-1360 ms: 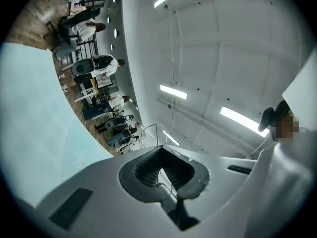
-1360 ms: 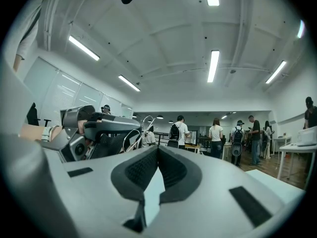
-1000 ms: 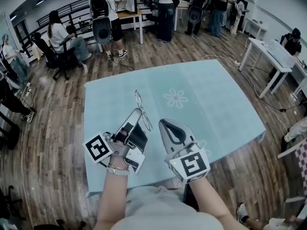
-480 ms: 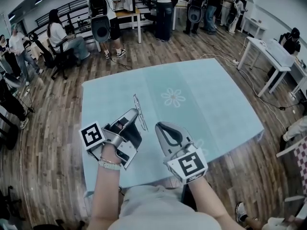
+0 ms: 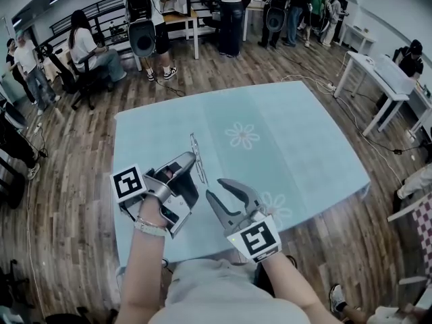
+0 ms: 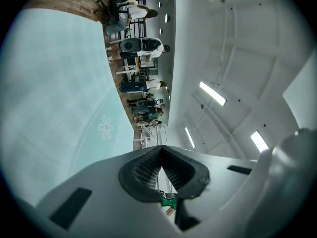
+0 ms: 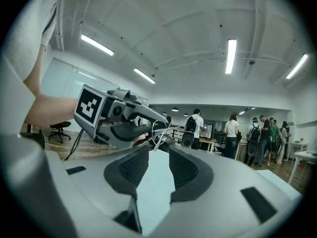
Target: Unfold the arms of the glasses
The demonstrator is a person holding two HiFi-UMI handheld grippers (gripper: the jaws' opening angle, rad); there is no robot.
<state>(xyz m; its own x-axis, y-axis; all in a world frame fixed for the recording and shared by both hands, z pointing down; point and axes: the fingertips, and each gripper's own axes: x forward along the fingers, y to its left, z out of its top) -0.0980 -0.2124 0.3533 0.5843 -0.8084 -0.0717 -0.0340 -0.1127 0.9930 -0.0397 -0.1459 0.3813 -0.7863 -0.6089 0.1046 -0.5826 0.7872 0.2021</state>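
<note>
Your left gripper (image 5: 193, 156) has its fingers closed tight on the glasses (image 5: 196, 148), which stick out past the fingertips, standing on edge over the tabletop (image 5: 297, 133). Your right gripper (image 5: 215, 188) has just been opening its fingers; they stand well apart with nothing between them, only tabletop showing through the gap. The glasses sit just ahead and left of those fingertips, near but not touching.

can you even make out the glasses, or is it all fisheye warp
Head view: glasses thin and faint, table edges bowed by the wide lens. Left gripper view: black round border, ceiling lights glaring. Right gripper view: glasses a small pale tangle, slightly soft.
</note>
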